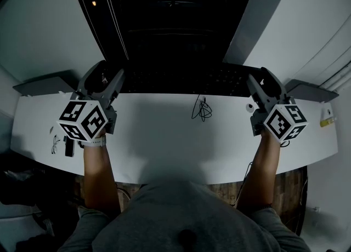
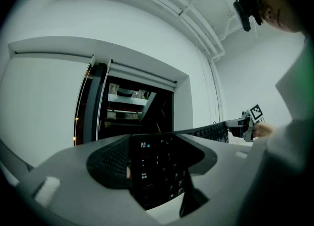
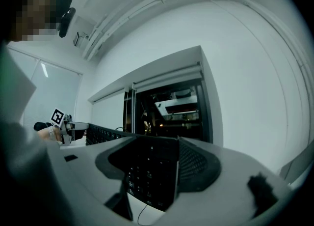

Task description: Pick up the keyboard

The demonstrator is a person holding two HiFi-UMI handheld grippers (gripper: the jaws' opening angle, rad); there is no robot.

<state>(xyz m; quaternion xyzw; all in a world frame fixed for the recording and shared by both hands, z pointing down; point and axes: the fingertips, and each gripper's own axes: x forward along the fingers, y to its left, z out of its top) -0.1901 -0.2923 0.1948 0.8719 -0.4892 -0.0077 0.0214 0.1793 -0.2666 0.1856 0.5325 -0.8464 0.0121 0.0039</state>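
A long black keyboard [image 1: 181, 81] stretches along the far edge of the white table [image 1: 164, 141], in front of a dark opening. My left gripper [image 1: 109, 78] is shut on its left end. In the left gripper view the keys [image 2: 154, 171] of that end fill the gap between the jaws, and the right gripper [image 2: 250, 119] shows far off at the other end. My right gripper [image 1: 258, 81] is shut on the right end. The right gripper view has that end of the keyboard [image 3: 147, 176] between the jaws. Whether the keyboard is clear of the table I cannot tell.
A coil of black cable [image 1: 202, 109] lies on the table just in front of the keyboard. A small white object [image 1: 250, 108] sits near the right gripper. Small dark items [image 1: 68, 147] lie at the table's left end. Grey wedges [image 1: 44, 85] flank the table.
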